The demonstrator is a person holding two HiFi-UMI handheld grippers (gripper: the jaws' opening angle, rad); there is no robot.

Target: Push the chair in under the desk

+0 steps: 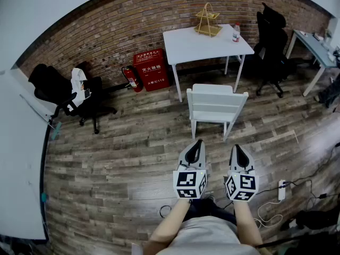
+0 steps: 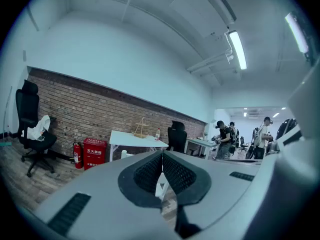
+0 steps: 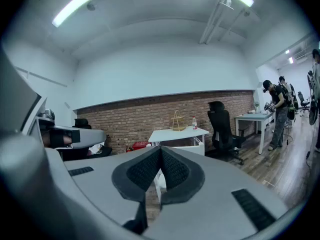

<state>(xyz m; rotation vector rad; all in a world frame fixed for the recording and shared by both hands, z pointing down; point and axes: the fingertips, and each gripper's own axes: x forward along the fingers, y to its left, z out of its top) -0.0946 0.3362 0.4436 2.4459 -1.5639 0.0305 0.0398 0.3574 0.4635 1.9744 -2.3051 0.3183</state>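
Note:
A white wooden chair [image 1: 215, 106] stands on the plank floor with its back toward me, a little in front of the white desk [image 1: 204, 41] by the brick wall. My left gripper [image 1: 197, 143] and right gripper [image 1: 236, 148] hang side by side short of the chair's back, both shut and empty. The left gripper view looks past its closed fingertips [image 2: 162, 154] to the desk [image 2: 135, 139]. The right gripper view shows the desk [image 3: 177, 133] and the chair [image 3: 187, 147] beyond its closed jaws.
On the desk stand a wire basket [image 1: 207, 20] and a bottle [image 1: 236, 32]. A red extinguisher box [image 1: 151, 69] sits left of the desk, black office chairs [image 1: 66, 94] [image 1: 271, 41] on both sides. Cables and a power strip [image 1: 281, 189] lie at the right. People stand far off [image 2: 225, 139].

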